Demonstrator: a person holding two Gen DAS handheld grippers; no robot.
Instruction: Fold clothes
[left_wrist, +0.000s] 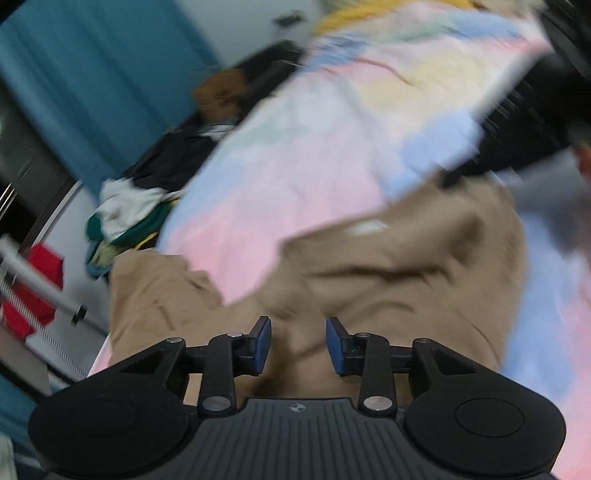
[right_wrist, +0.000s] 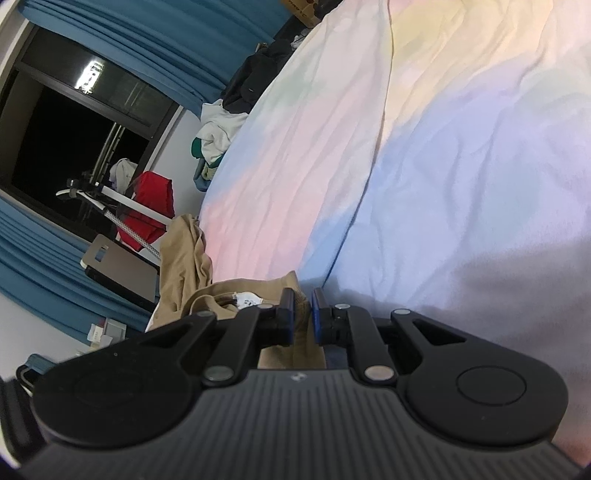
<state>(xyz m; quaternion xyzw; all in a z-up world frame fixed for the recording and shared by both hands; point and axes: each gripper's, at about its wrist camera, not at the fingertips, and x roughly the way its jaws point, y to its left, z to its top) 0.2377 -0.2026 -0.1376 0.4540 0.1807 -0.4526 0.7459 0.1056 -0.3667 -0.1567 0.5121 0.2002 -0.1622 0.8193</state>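
Tan garment (left_wrist: 388, 266) spread rumpled on the pastel bedsheet (left_wrist: 280, 155), near edge of the bed. Left gripper (left_wrist: 297, 345) hovering over the tan cloth with jaws partly apart – nothing between the pads, nothing held. Right gripper (right_wrist: 303, 314) nearly closed, pinching a ridge of the same tan garment (right_wrist: 192, 280) close to its white label (right_wrist: 248, 298), low against the bedsheet (right_wrist: 424, 166).

Left view badly smeared, so exactly which part of the garment sits under the open jaws (hem, sleeve or body) probably not safe to call.

Risks from here, as a judgement:
- Only one corner secured – any pull by the right side alone likely to drag the whole garment into a heap rather than flatten it.
- Bedsheet caught along with the tan cloth at the next pinch, since both lie flush and wrinkled.
- Part of the garment hanging at the bed edge; a loose lift could let it slide off toward the floor.

No basket, bin or drawer in either view. Other clothes (right_wrist: 221, 129) piled loose along the far side of the bed, not in any container; a red item (right_wrist: 153, 206) draped on a stand beside the bed.
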